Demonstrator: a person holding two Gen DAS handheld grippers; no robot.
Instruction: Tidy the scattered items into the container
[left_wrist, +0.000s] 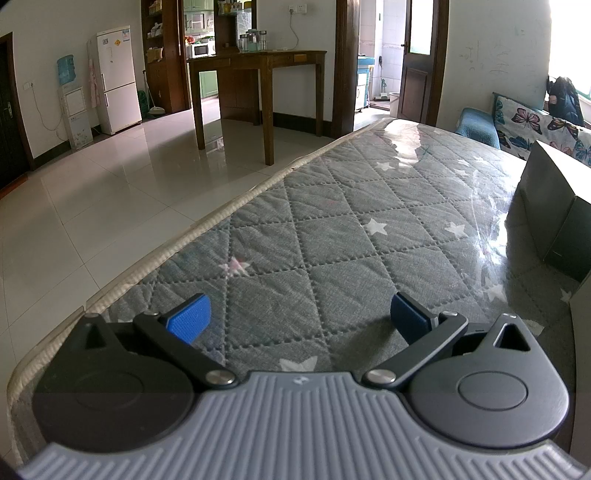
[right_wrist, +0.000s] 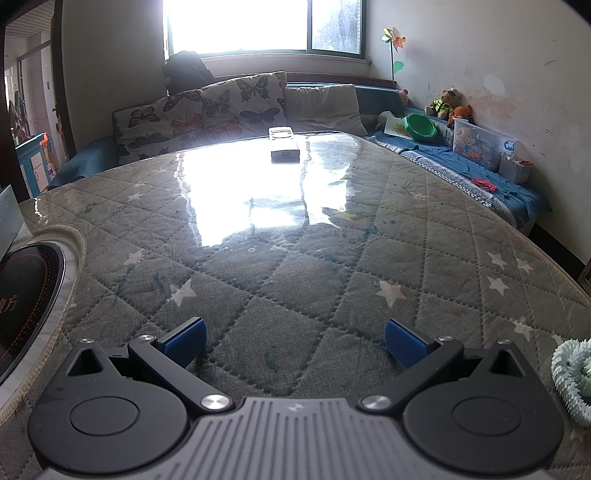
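Your right gripper (right_wrist: 295, 341), wide open and empty, has the pale green coil (right_wrist: 572, 380) just beside it, on its right.

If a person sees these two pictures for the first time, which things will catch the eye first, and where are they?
First the wide quilted table cover with white stars, under glossy plastic that mirrors the bright window behind the sofa. Next the two open grippers, left and right, low in each view with blue pads apart and empty. Then the small things: a box at the far edge, a mint spiky ring at the right, and a dark box by the left gripper's right side.
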